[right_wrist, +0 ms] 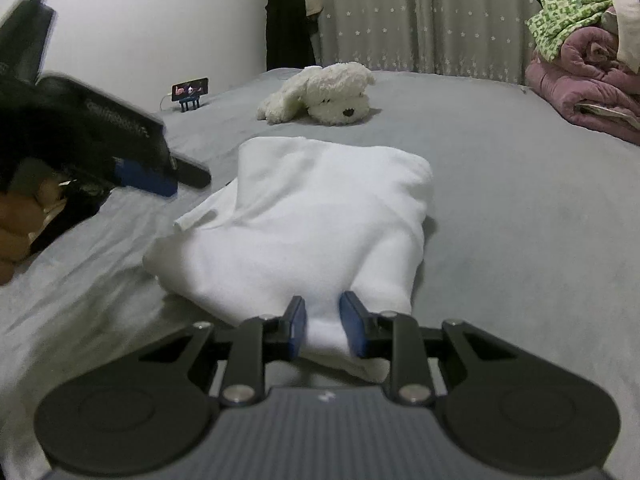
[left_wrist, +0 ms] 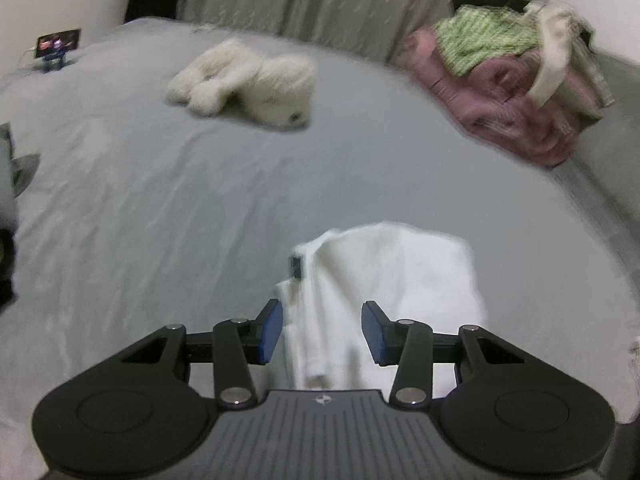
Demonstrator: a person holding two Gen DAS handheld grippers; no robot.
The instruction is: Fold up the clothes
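Right wrist view: right gripper (right_wrist: 323, 326) pinches the mostly folded white top (right_wrist: 312, 216); left gripper (left_wrist: 322, 330), fingers spread, holds nothing. Clothes pile (right_wrist: 584, 52) still waits.

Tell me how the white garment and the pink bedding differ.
The white garment lies folded near the grippers, mid-bed, with the right gripper clamped on its edge; the pink bedding sits bundled at the far edge, untouched, with other clothes piled on top. Both rest on the grey bedsheet.
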